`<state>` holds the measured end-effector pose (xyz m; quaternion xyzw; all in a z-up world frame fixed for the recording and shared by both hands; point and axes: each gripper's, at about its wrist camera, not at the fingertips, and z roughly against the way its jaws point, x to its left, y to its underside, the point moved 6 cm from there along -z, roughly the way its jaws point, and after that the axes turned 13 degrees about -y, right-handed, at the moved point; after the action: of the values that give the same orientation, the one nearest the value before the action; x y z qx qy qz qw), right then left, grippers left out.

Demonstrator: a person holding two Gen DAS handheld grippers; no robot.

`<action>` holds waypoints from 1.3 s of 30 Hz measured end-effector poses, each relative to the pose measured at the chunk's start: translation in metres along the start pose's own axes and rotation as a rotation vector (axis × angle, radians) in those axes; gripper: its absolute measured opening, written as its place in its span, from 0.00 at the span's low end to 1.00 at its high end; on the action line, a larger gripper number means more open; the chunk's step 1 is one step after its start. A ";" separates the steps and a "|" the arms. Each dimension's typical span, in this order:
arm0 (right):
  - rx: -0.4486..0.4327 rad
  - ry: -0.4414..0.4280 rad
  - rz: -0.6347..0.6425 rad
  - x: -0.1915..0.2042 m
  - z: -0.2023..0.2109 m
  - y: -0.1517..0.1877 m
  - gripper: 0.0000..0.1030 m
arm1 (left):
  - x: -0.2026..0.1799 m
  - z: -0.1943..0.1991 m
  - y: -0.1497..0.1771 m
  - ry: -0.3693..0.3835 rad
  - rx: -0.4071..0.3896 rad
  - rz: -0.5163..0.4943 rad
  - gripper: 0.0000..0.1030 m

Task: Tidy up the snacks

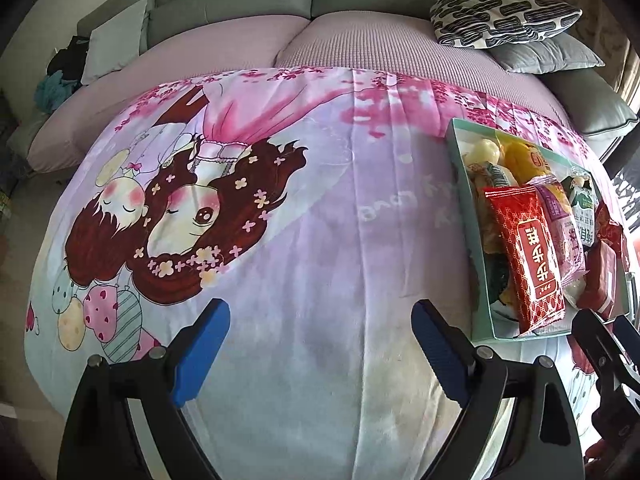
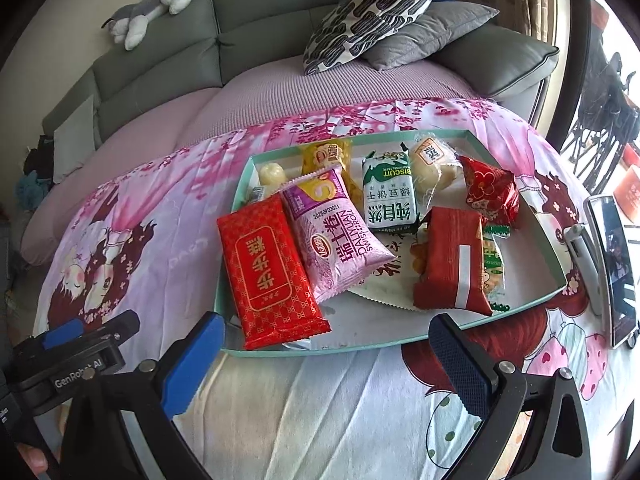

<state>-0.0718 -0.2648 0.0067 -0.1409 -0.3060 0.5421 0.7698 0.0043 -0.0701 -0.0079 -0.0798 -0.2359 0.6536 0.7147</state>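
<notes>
A shallow teal tray (image 2: 472,322) lies on a cartoon-print cloth and holds several snack packs: a red patterned pack (image 2: 268,272), a pink Swiss-roll pack (image 2: 336,236), a green-and-white biscuit pack (image 2: 390,192), a red box-shaped pack (image 2: 452,260) and a red flower wrapper (image 2: 490,190). My right gripper (image 2: 328,356) is open and empty just in front of the tray's near edge. My left gripper (image 1: 320,336) is open and empty over bare cloth, left of the tray (image 1: 464,184). The red patterned pack (image 1: 528,256) overhangs the tray's near rim.
A phone on a stand (image 2: 614,264) stands right of the tray. Behind the cloth is a grey sofa with a patterned cushion (image 2: 372,12), a grey cushion (image 2: 428,32) and a plush toy (image 2: 152,4). The left gripper (image 2: 76,344) shows at the right wrist view's lower left.
</notes>
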 end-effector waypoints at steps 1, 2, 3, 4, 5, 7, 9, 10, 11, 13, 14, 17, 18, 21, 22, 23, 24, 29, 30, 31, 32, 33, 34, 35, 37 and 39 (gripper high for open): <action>0.000 0.004 0.002 0.000 0.000 0.000 1.00 | -0.001 0.000 0.000 0.001 0.002 -0.002 0.90; 0.000 0.007 0.003 0.000 0.000 0.000 1.00 | -0.001 -0.001 0.000 0.000 0.004 -0.004 0.90; 0.001 0.008 0.005 0.000 -0.001 0.000 1.00 | -0.001 -0.001 0.000 -0.002 0.006 -0.004 0.90; 0.002 0.010 0.006 0.000 -0.001 0.000 1.00 | -0.001 -0.002 0.000 -0.003 0.009 -0.003 0.90; 0.001 0.011 0.004 -0.001 -0.001 0.000 1.00 | -0.001 -0.002 0.000 -0.004 0.011 -0.002 0.90; 0.002 0.010 0.003 -0.002 -0.001 0.001 1.00 | 0.000 -0.003 0.000 -0.004 0.015 0.002 0.90; 0.001 0.009 0.002 -0.002 0.000 0.001 1.00 | 0.000 -0.003 0.000 -0.004 0.017 0.002 0.90; 0.002 0.009 0.002 -0.003 0.000 0.001 1.00 | 0.000 -0.003 0.000 -0.003 0.018 0.002 0.90; 0.003 0.010 0.001 -0.003 0.000 0.001 1.00 | -0.001 -0.003 0.001 -0.004 0.018 0.001 0.90; 0.005 0.009 0.000 -0.003 -0.001 0.001 1.00 | -0.002 -0.003 0.001 -0.005 0.018 0.000 0.90; 0.006 0.009 0.000 -0.003 -0.001 0.001 1.00 | -0.002 -0.003 0.001 -0.005 0.018 -0.001 0.90; 0.002 0.007 -0.001 -0.003 0.001 0.001 1.00 | -0.002 -0.003 0.001 -0.005 0.018 -0.002 0.90; 0.002 0.007 -0.001 -0.003 0.001 0.001 1.00 | -0.002 -0.003 0.001 -0.005 0.018 -0.001 0.90; 0.005 0.006 -0.003 -0.003 0.000 0.001 1.00 | -0.002 -0.004 0.001 -0.001 0.027 0.002 0.90; 0.006 0.006 -0.005 -0.003 0.000 0.001 1.00 | -0.002 -0.004 0.001 0.002 0.029 0.003 0.90; 0.007 0.006 -0.006 -0.003 0.000 0.001 1.00 | -0.003 -0.004 0.002 0.002 0.029 0.002 0.90; 0.008 0.007 -0.007 -0.004 0.000 0.001 1.00 | -0.002 -0.004 0.002 0.000 0.029 0.000 0.90; 0.009 0.007 -0.012 -0.004 0.000 0.002 1.00 | -0.003 -0.005 0.002 0.001 0.037 -0.004 0.90; 0.011 0.008 -0.013 -0.004 0.000 0.002 1.00 | -0.004 -0.005 0.003 0.001 0.037 -0.005 0.90; 0.012 0.008 -0.014 -0.005 0.000 0.002 1.00 | -0.004 -0.005 0.002 0.002 0.036 -0.004 0.90; 0.011 0.009 -0.016 -0.005 0.000 0.002 1.00 | -0.004 -0.005 0.002 0.002 0.035 -0.003 0.90; 0.010 0.009 -0.017 -0.005 0.000 0.002 1.00 | -0.003 -0.005 0.002 0.003 0.034 -0.003 0.90; 0.008 0.009 -0.018 -0.005 0.000 0.002 1.00 | -0.003 -0.005 0.002 0.003 0.035 -0.003 0.90; 0.008 0.009 -0.019 -0.006 0.001 0.002 1.00 | -0.003 -0.005 0.003 0.004 0.035 -0.003 0.90; 0.009 0.010 -0.021 -0.006 0.000 0.002 1.00 | -0.004 -0.005 0.003 0.007 0.037 -0.004 0.90; 0.010 0.010 -0.022 -0.006 0.000 0.002 1.00 | -0.004 -0.005 0.003 0.006 0.036 -0.007 0.90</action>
<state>-0.0745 -0.2693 0.0041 -0.1362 -0.3010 0.5345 0.7779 0.0039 -0.0731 -0.0143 -0.0680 -0.2224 0.6548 0.7191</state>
